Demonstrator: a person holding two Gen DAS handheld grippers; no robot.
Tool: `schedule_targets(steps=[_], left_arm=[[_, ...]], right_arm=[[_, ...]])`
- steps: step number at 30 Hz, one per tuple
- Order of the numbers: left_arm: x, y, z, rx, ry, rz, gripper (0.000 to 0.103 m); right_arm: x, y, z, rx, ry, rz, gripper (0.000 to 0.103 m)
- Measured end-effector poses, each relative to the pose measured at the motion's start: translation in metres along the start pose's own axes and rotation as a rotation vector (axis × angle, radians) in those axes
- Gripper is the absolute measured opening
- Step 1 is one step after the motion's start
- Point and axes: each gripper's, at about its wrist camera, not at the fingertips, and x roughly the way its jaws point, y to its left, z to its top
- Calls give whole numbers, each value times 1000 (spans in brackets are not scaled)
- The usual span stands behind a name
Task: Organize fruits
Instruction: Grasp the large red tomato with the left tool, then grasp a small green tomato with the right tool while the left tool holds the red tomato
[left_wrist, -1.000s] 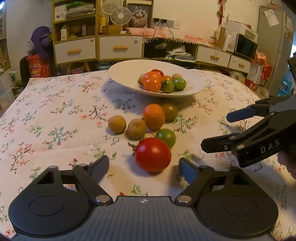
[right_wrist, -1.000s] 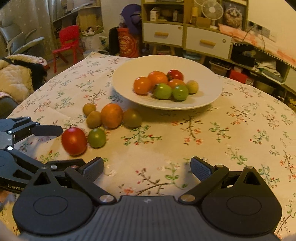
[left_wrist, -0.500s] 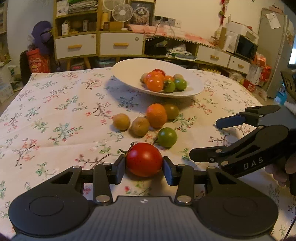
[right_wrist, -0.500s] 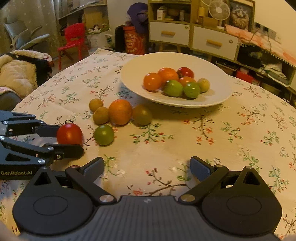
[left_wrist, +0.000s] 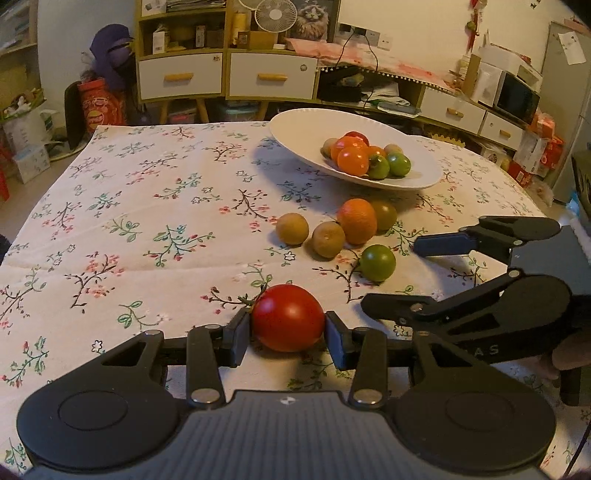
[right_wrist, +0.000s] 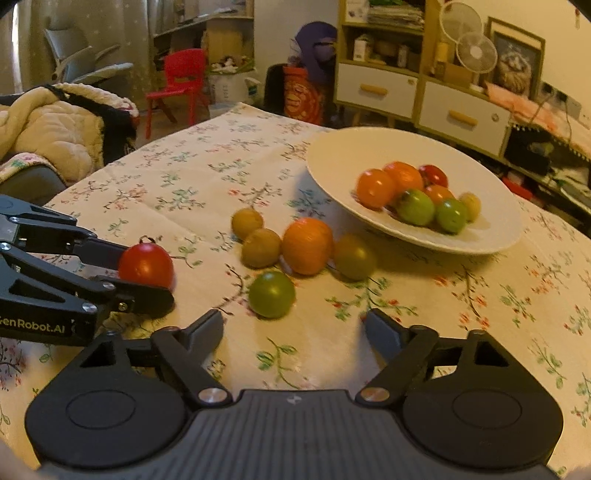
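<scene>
My left gripper (left_wrist: 288, 332) is shut on a red tomato (left_wrist: 288, 317), its pads pressing both sides, low over the flowered tablecloth. In the right wrist view the same red tomato (right_wrist: 146, 265) sits in the left gripper (right_wrist: 144, 269). My right gripper (right_wrist: 293, 328) is closing, with nothing between its pads. A green tomato (right_wrist: 272, 294) lies just beyond its fingertips. In the left wrist view the right gripper (left_wrist: 397, 275) points at that green tomato (left_wrist: 377, 262). An orange (left_wrist: 357, 220), two brown fruits (left_wrist: 292, 229) and a dark green tomato (left_wrist: 384, 215) lie together. Behind them a white plate (left_wrist: 295, 125) holds several fruits.
The table's far edge (left_wrist: 177, 127) faces a cabinet with white drawers (left_wrist: 225, 74). A red chair (right_wrist: 177, 85) and a seat with a cream blanket (right_wrist: 51, 129) stand off the table's left side. A bare stretch of tablecloth (left_wrist: 129, 221) spreads left of the fruits.
My left gripper closed on the red tomato and has kept hold of it. My right gripper moved toward the green tomato and its jaws narrowed.
</scene>
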Motion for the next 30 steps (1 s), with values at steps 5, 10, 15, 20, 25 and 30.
schedule_targets(steps=[5,10,15,20,25,30], left_arm=[[0,0,0,0,0,0,39],[-1,1,0,2,0,0,39],[0,0,0,2,0,1,39],[0,0,0,3,0,0,39],[-1,0,0,0,2,0,39],[-1,0,-1,0,3,0,39]], right_arm=[[0,2,3,-1,-19,21,56],[-1,6,4,-13,-25,47,39],[-2,7,5,-17,-23,64,28],[-3,7,5,-12,-21,71,24],[-1,6,6,-5,-13,77,25],[1,7,8,4,-21,74,27]])
